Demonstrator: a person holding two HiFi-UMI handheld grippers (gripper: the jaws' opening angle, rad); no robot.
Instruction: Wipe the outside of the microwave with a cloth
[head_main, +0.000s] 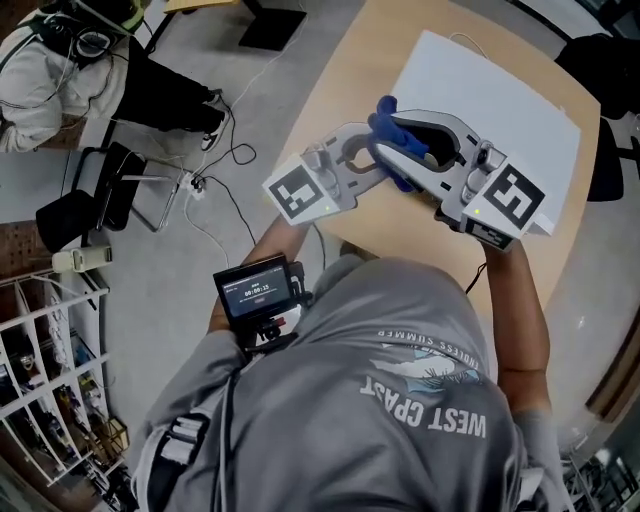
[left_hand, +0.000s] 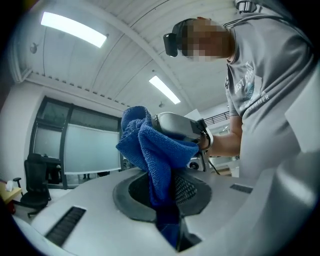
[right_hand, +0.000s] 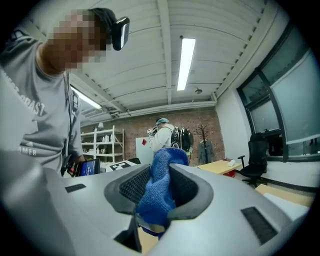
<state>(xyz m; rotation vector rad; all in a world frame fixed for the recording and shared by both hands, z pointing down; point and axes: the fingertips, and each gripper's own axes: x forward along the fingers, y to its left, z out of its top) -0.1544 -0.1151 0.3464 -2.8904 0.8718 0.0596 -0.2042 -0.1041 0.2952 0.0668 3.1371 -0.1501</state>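
From above in the head view, the white microwave stands on a wooden table. Both grippers are held level above its near left corner, tips together on one blue cloth. My left gripper comes in from the left and my right gripper from the right. In the left gripper view the cloth is pinched between the left gripper's jaws, with the right gripper's grey body just beyond it. In the right gripper view the cloth is squeezed between the right gripper's jaws.
A folding chair and cables lie on the floor left of the table. A wire shelf stands at the lower left. A black chair is at the table's right. Another person stands far off.
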